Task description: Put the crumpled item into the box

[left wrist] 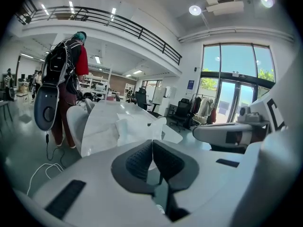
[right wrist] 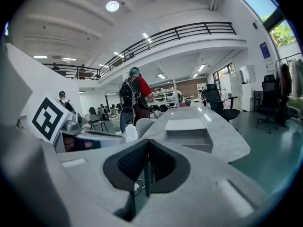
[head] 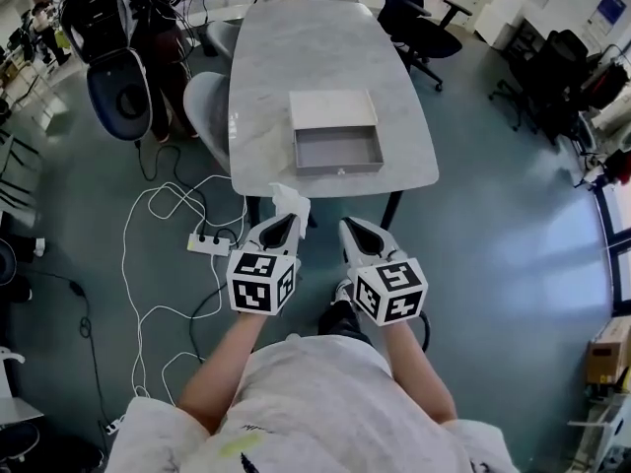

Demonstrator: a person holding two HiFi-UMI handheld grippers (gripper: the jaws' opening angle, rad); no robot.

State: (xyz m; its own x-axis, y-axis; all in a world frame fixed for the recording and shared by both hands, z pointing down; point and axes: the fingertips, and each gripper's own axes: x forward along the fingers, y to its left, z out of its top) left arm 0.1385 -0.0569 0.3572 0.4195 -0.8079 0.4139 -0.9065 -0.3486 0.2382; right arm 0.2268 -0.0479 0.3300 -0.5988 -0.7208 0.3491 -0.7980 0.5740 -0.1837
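Observation:
A white crumpled sheet (head: 290, 202) sticks out of my left gripper (head: 287, 219), which is shut on it just short of the table's near edge. In the left gripper view the crumpled sheet (left wrist: 140, 128) fans out above the closed jaws. The open grey box (head: 335, 147), with its lid (head: 331, 107) lying behind it, sits on the marble table (head: 325, 47) near the front edge. My right gripper (head: 348, 228) hangs beside the left one, shut and empty. The right gripper view shows the box (right wrist: 188, 134) ahead and the sheet (right wrist: 129, 133) to the left.
A power strip (head: 209, 243) and white cables (head: 148, 264) lie on the floor at the left. Grey chairs (head: 207, 101) stand by the table's left side, black office chairs (head: 424, 33) at the right. A person with a backpack (left wrist: 64, 79) stands beyond the table.

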